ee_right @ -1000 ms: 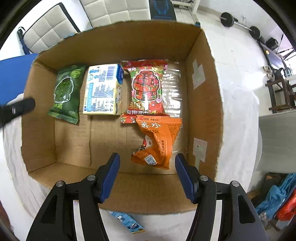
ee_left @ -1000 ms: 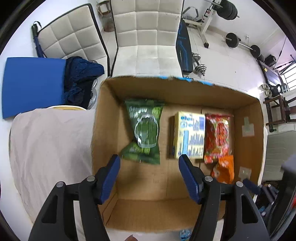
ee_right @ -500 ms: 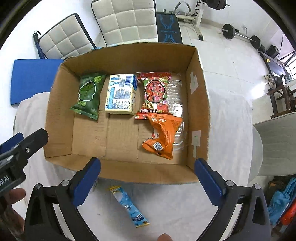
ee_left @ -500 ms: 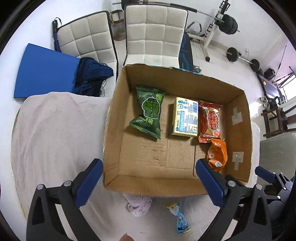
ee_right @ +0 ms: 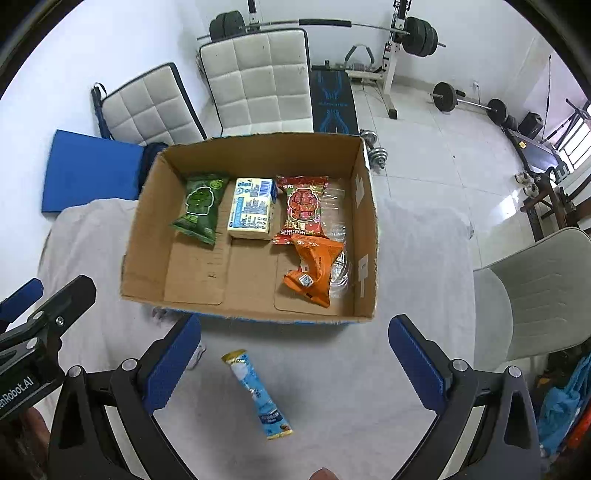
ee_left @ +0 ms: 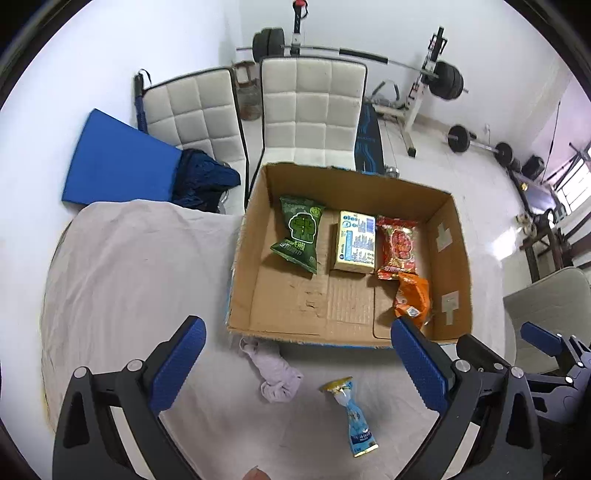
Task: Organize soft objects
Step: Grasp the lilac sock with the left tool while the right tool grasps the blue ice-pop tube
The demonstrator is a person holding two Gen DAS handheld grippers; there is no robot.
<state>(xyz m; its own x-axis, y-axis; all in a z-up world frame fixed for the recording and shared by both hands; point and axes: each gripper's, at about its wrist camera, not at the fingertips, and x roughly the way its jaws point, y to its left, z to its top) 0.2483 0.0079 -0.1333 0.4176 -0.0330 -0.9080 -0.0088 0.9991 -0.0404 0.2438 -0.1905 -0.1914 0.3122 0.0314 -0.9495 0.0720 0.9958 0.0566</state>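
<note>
A cardboard box (ee_left: 236, 258) (ee_right: 369, 206) stands on a cloth-covered table. In it lie a green packet (ee_left: 300, 232) (ee_right: 199, 206), a yellow-white carton (ee_left: 356, 242) (ee_right: 253, 208), a red packet (ee_left: 400, 245) (ee_right: 304, 208) and an orange packet (ee_left: 413, 297) (ee_right: 314, 271). In front of the box lie a crumpled lilac cloth (ee_left: 275, 371) and a blue sachet (ee_left: 354, 417) (ee_right: 256, 393). My left gripper (ee_left: 299, 360) is open and empty above the cloth. My right gripper (ee_right: 295, 360) is open and empty above the sachet.
The table wears a pale cloth (ee_left: 122, 280). Two white padded chairs (ee_left: 314, 107) and a blue mat (ee_left: 118, 162) stand behind the box. A grey chair (ee_right: 535, 291) is at the right. Gym weights (ee_right: 417, 35) stand at the back.
Both grippers have pulled back and up out of the box and opened wider. The cloth and the sachet in front of the box have come into view.
</note>
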